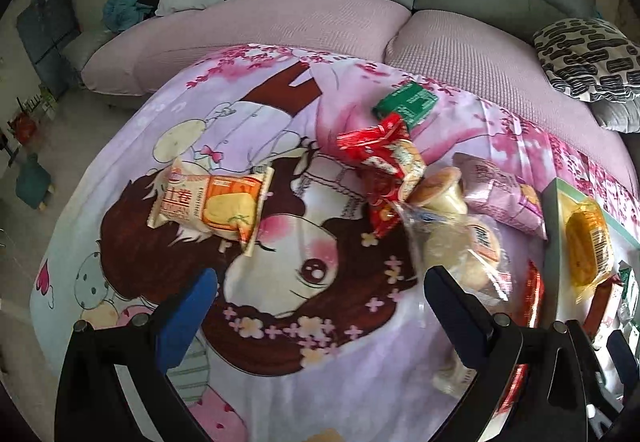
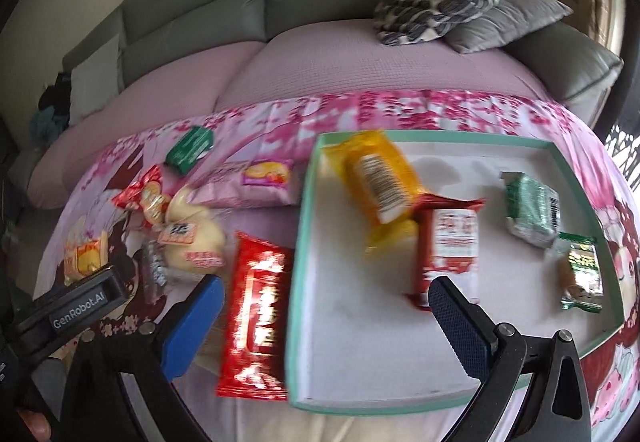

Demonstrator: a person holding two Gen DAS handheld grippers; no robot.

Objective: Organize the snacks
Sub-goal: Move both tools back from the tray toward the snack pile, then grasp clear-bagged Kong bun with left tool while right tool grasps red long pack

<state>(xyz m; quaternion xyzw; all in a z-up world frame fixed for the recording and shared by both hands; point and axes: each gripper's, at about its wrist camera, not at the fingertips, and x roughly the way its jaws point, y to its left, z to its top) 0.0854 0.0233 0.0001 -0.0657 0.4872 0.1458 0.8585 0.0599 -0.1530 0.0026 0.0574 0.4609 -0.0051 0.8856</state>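
Right wrist view: both tools, right [image 2: 326, 316] and left [image 1: 320, 298], gape empty; the red packet [image 2: 256, 316] looks light, slippery; pinch its crimped end.

Packets in the tray [image 2: 304, 242], others loose on cloth [image 2: 260, 106] left of it
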